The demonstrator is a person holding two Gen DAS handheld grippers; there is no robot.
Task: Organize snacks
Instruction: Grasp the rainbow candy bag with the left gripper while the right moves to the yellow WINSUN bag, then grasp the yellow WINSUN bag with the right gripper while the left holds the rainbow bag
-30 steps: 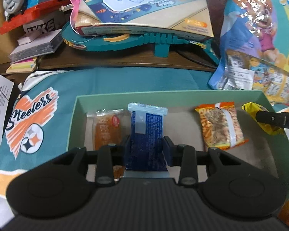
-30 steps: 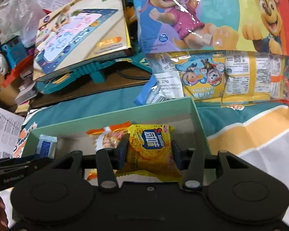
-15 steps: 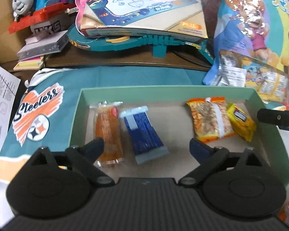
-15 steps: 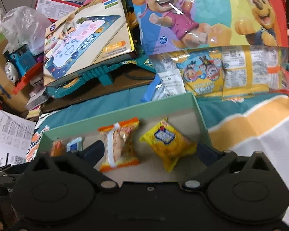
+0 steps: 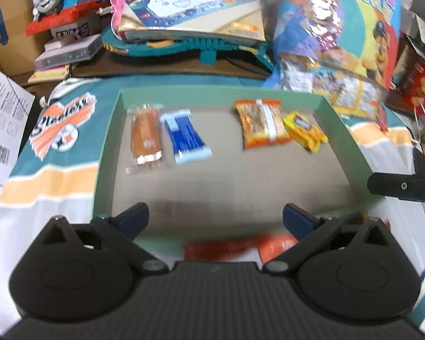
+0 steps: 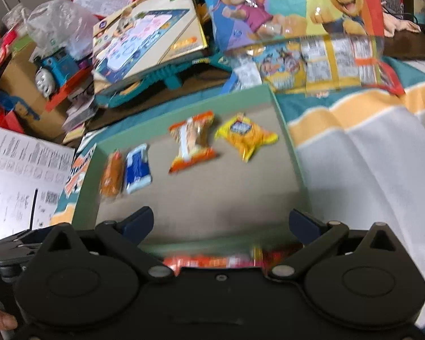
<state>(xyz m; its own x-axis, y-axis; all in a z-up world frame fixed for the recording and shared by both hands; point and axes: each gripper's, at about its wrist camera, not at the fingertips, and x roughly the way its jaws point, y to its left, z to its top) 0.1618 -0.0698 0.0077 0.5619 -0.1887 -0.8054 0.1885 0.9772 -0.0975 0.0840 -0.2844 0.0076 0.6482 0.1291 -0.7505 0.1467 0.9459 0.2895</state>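
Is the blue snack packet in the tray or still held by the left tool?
In the tray. The blue snack packet lies flat beside the orange packet; the left tool is open and empty.

Left gripper (image 5: 215,218) — jaws opening, spread wide, its blue-padded fingertips (image 5: 133,217) well apart with nothing between them, pointing steeply downward. Right gripper (image 6: 221,223) — jaws likewise wide apart and empty, blue pads (image 6: 303,223) angled outward, also tilted downward. One dark finger of the right gripper shows at the right edge of the left wrist view.
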